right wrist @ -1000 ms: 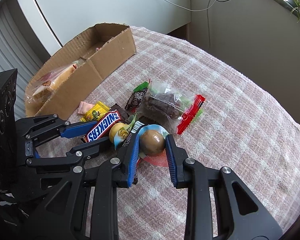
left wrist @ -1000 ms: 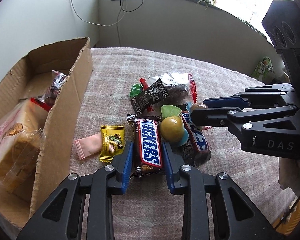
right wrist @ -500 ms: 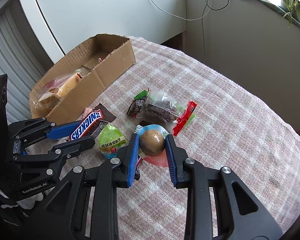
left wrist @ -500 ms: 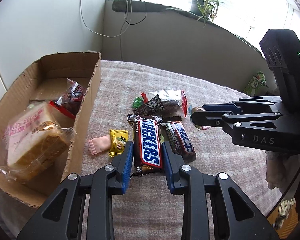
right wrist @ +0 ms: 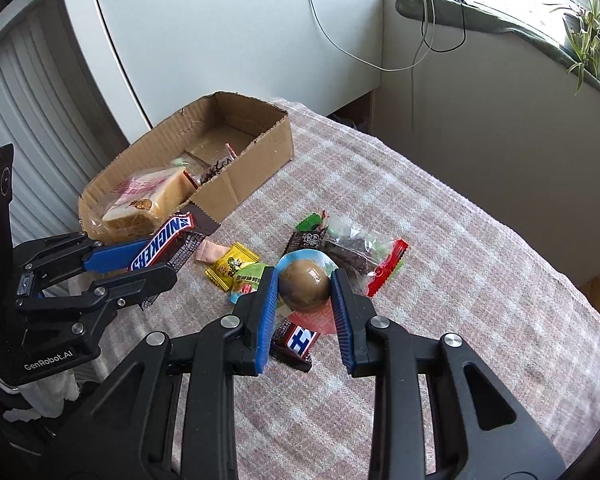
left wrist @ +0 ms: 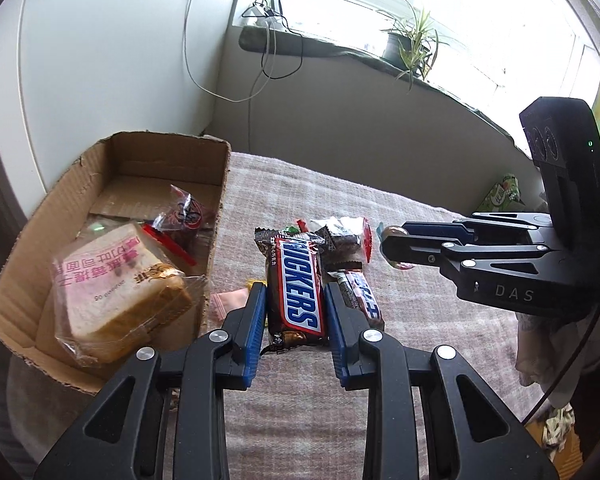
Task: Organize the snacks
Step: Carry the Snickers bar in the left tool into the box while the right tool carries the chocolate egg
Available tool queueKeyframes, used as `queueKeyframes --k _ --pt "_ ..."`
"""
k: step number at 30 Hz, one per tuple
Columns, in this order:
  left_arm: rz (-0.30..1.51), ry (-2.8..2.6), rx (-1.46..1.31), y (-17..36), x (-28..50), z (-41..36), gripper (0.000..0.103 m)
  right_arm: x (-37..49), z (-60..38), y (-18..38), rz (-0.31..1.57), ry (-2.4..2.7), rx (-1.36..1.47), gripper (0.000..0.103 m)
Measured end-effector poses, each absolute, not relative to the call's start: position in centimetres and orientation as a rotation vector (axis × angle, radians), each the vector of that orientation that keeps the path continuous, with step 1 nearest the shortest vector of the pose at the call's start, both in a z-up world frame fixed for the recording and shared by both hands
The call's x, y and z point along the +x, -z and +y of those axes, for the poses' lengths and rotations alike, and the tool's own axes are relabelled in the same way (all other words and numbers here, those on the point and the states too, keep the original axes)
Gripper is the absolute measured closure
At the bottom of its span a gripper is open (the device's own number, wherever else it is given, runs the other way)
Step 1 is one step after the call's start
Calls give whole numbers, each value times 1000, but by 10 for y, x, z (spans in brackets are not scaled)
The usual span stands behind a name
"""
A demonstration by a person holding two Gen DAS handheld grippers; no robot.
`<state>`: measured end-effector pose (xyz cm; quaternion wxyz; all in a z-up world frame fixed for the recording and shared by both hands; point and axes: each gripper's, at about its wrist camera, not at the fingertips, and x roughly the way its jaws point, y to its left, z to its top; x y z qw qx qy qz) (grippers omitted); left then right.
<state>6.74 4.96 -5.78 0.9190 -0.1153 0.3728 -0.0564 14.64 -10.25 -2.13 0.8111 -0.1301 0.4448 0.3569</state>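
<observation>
Snickers bar (left wrist: pixel 298 286) pinched in left claw (left wrist: pixel 296 320), lifted above bench (right wrist: pixel 480 280); right claw (right wrist: pixel 305 292) clamps wrapped egg (right wrist: pixel 304 283). Carry step; next: swing both over cardboard box (left wrist: pixel 216 216), release.

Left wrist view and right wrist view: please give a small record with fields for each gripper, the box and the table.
left gripper: jaws shut on brown Snickers bar
right gripper: jaws shut on round brown egg-shaped snack in clear pack
open cardboard box: holds wrapped sliced bread, small dark snack packet
checked pink tablecloth: yellow candy, second Snickers bar, dark packets
</observation>
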Motion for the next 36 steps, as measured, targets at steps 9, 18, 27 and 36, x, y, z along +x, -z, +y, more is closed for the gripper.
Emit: queueKeyframes --k 9,18,27,36 --pt "723 47 -243 43 62 88 76 149 -82 10 924 -774 -287 75" --pt "705 -17 -251 42 67 122 76 157 -39 1 901 -815 -304 75" --pt "708 -75 -257 48 70 151 76 165 8 3 907 -862 -323 75" --pt "720 -120 -278 59 66 176 76 174 44 18 946 -888 -348 75"
